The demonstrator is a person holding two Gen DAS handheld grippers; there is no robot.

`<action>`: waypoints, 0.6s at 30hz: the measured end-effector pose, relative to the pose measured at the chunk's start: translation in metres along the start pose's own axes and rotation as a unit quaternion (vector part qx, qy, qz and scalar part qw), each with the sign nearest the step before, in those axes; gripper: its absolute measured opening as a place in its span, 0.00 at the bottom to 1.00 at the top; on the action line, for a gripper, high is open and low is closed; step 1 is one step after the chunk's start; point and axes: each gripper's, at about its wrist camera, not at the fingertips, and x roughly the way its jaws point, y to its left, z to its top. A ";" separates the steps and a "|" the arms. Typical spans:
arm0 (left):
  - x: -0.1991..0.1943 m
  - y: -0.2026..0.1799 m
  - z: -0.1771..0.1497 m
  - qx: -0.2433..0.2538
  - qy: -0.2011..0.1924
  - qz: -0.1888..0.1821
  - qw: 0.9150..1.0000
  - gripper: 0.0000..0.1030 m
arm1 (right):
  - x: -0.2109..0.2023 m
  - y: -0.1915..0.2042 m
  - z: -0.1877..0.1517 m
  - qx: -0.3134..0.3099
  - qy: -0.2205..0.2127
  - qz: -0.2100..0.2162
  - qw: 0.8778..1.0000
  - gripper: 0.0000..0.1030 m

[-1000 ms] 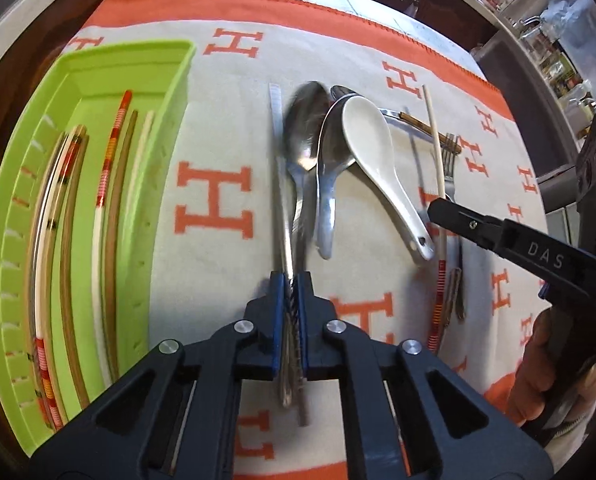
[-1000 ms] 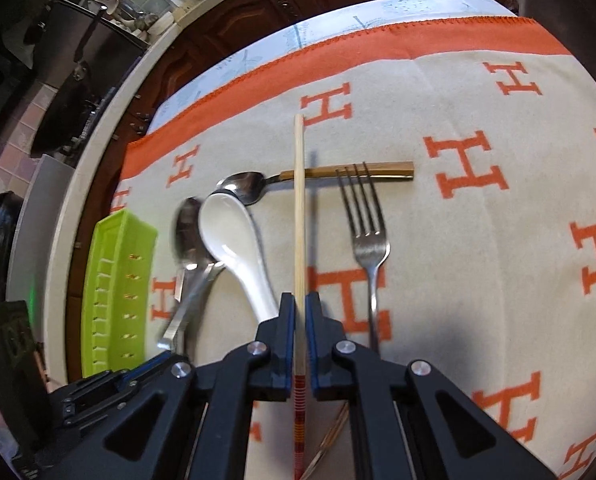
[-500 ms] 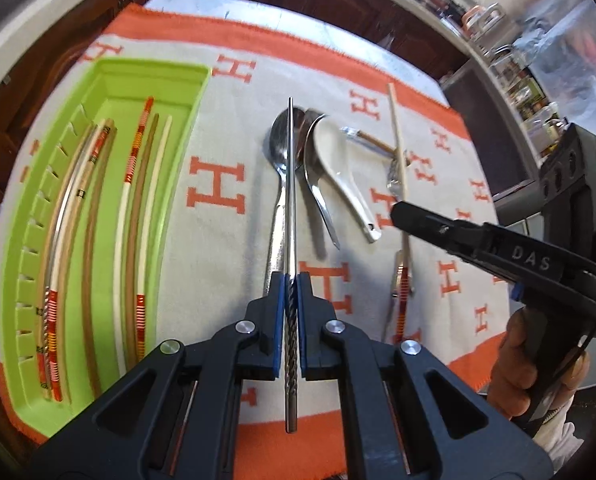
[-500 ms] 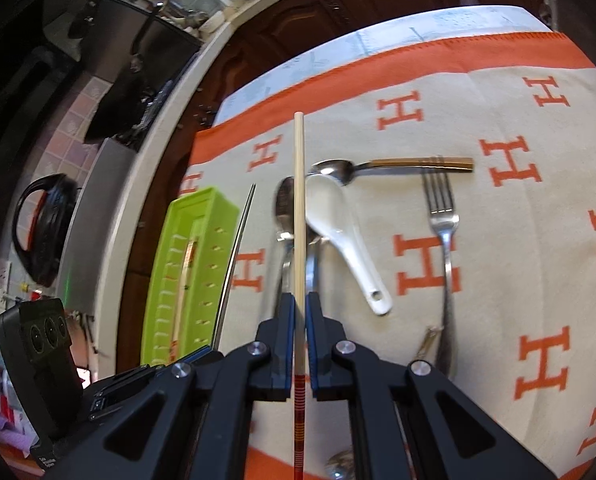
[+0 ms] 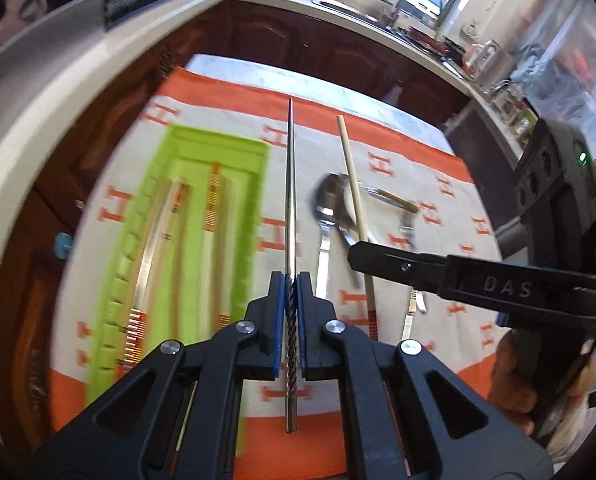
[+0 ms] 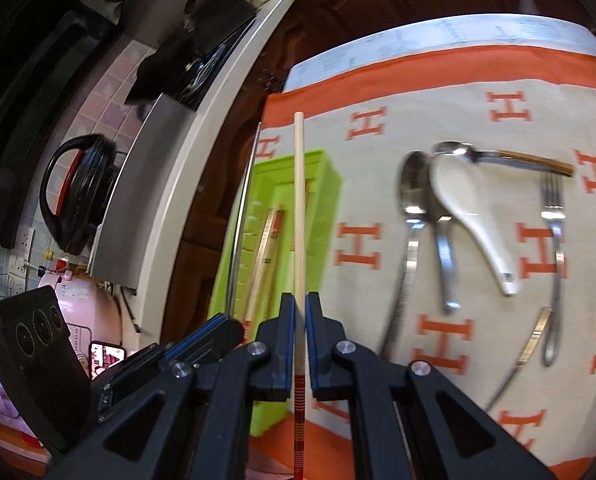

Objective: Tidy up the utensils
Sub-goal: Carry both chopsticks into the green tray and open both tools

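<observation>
The left gripper (image 5: 291,280) lifted the twisted silver metal chopstick (image 5: 290,216) off the orange-and-cream H-patterned cloth (image 5: 449,184) and away from the steel spoons (image 5: 329,204). The right gripper (image 6: 299,304) raised the pale wooden chopstick with red-striped end (image 6: 299,208) and swung leftward over the lime-green plastic tray (image 6: 325,184).

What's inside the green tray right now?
The green tray holds several chopsticks lying lengthwise, some with red-striped ends. Motion blur hides the exact count, and the left gripper covers the tray's near end.

lime-green tray (image 5: 258,184), cream cloth (image 6: 477,360) with orange h motifs, white spoon (image 6: 469,208)
</observation>
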 end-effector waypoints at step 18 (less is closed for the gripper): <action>0.025 0.067 -0.009 -0.004 0.014 0.073 0.997 0.03 | 0.075 0.052 0.013 -0.022 0.036 -0.044 0.998 0.06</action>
